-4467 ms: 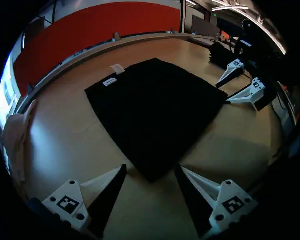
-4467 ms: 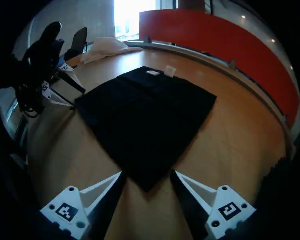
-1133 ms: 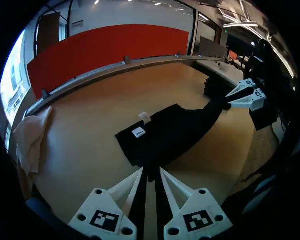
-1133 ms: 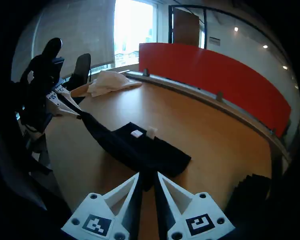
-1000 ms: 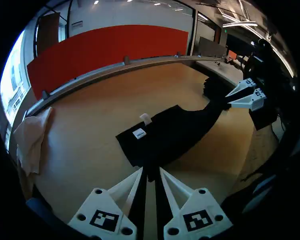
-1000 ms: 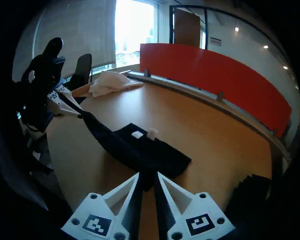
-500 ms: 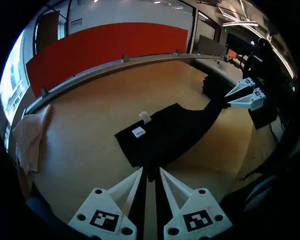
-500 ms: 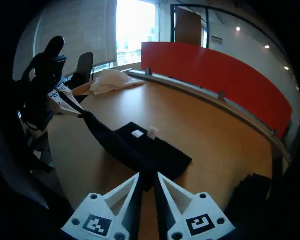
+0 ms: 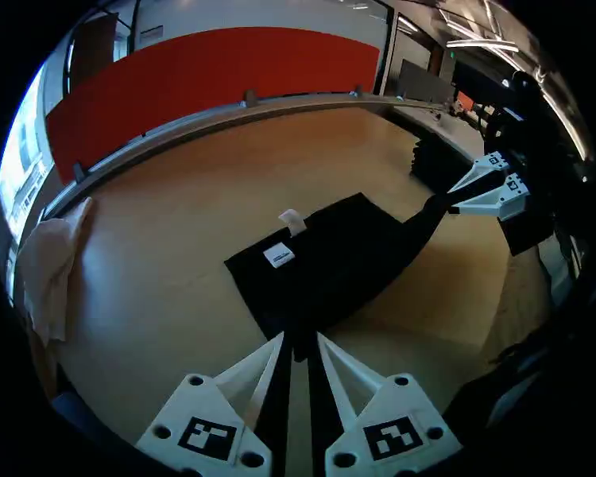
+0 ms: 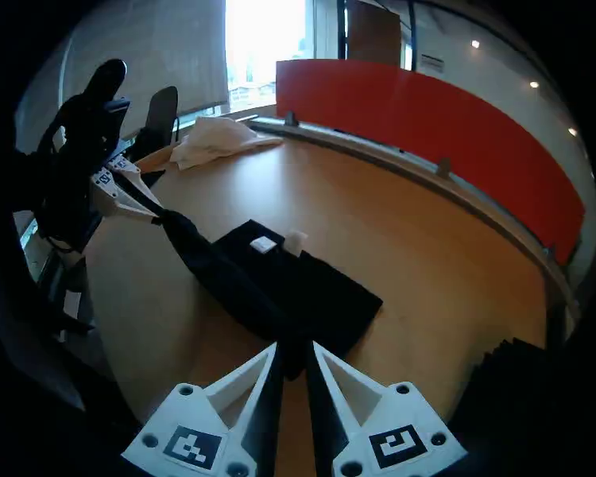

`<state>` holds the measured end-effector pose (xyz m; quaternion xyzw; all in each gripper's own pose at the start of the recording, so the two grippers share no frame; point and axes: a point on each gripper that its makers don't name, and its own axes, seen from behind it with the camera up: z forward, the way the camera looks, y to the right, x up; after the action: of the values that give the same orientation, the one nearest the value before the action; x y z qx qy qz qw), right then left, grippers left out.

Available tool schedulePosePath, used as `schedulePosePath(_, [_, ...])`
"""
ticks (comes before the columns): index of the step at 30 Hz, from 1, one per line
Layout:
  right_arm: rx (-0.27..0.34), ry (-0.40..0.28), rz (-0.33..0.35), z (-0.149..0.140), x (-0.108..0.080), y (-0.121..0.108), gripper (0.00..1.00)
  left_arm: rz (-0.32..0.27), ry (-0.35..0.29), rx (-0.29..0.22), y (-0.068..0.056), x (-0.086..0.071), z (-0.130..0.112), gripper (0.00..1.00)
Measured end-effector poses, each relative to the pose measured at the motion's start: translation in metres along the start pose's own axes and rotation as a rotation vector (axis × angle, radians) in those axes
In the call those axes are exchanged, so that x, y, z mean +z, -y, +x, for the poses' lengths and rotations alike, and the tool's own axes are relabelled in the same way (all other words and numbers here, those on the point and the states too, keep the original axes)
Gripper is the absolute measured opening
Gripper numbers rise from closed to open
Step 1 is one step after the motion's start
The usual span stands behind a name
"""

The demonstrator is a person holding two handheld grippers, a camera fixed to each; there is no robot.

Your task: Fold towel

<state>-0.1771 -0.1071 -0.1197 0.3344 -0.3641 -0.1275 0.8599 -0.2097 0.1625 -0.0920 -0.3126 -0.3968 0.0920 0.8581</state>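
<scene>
A black towel [image 9: 338, 258] hangs stretched between my two grippers, its far half still lying on the wooden table [image 9: 179, 207]. White tags sit near its far edge. My left gripper [image 9: 300, 350] is shut on one near corner of the towel, right in front of the camera. My right gripper [image 10: 296, 354] is shut on the other near corner. In the left gripper view the right gripper [image 9: 449, 205] holds its corner raised at the right. In the right gripper view the left gripper [image 10: 156, 215] pinches its corner at the left, and the towel [image 10: 282, 290] sags between them.
A beige cloth [image 9: 44, 270] is heaped at the table's left end, also visible as the cloth [image 10: 214, 139] far back. A red partition [image 9: 218, 71] runs behind the table. A stack of dark folded towels [image 9: 441, 159] lies at the right. Office chairs [image 10: 159, 103] stand beyond the table.
Since 4.5 s ago both grippers shut on the towel's near corners and lifted them off the table. In the last second the cameras tilted down slightly, and the towel stays stretched.
</scene>
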Motion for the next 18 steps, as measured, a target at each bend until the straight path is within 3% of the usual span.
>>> schedulePosePath(8, [0.012, 0.019, -0.009, -0.001, 0.017, -0.015, 0.18, 0.016, 0.031, -0.021, 0.008, 0.018, 0.002, 0.13])
schedulePosePath(18, [0.015, 0.023, -0.025, 0.001, 0.027, -0.027, 0.18, 0.025, 0.036, -0.018, 0.009, 0.021, 0.011, 0.13])
